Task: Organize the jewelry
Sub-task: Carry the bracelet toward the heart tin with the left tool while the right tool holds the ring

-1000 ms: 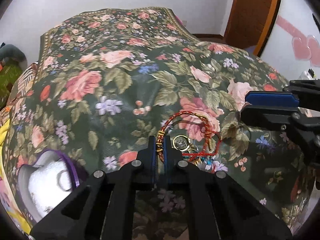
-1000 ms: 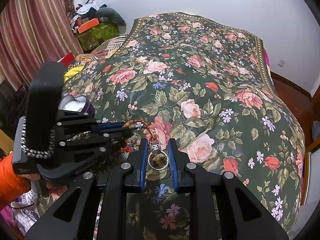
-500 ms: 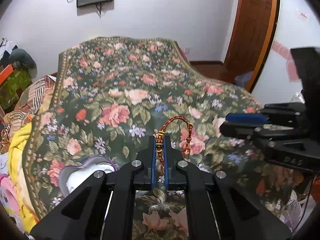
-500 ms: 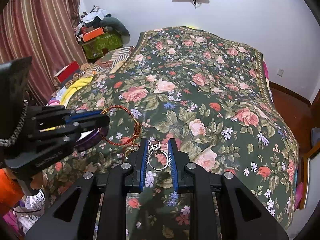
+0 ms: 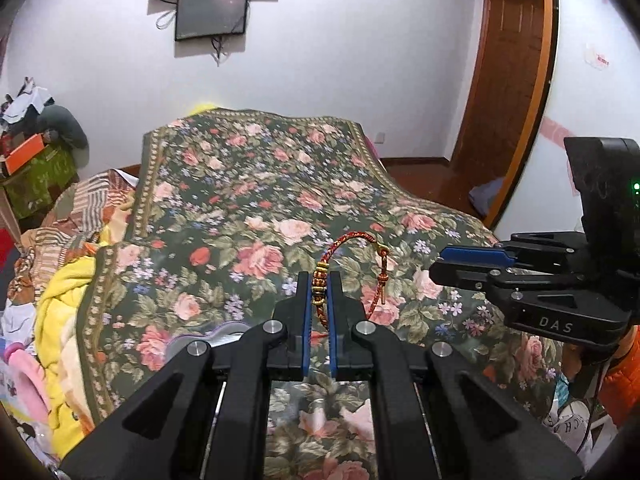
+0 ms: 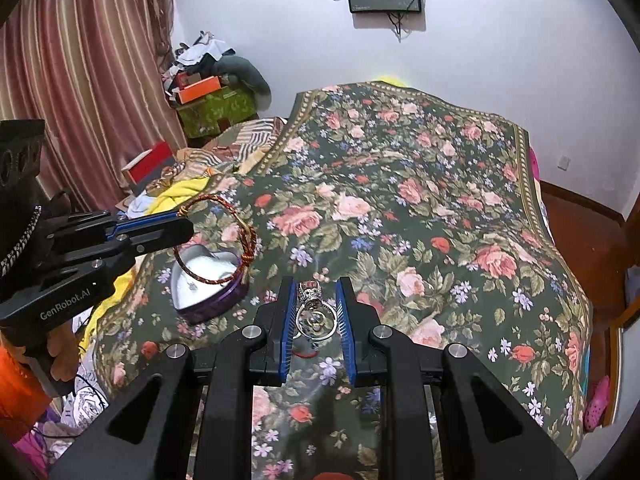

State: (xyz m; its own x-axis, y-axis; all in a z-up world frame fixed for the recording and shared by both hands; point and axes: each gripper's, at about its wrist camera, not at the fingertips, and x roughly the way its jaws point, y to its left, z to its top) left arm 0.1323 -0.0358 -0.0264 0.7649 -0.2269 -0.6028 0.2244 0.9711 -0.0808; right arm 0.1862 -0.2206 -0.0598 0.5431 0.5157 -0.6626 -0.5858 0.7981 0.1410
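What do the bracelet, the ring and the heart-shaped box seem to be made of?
Bracelet: braided red cord with gold-coloured beads; twisted strands show.
Ring: shiny silvery metal, probably; it glints.
Heart-shaped box: glossy purple wall, maybe tin or plastic, with white soft-looking lining.

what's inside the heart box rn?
The heart-shaped box shows white lining and one small item I can't identify. The braided bracelet, held in the left claw, hangs in front and hides a thin line of the interior.
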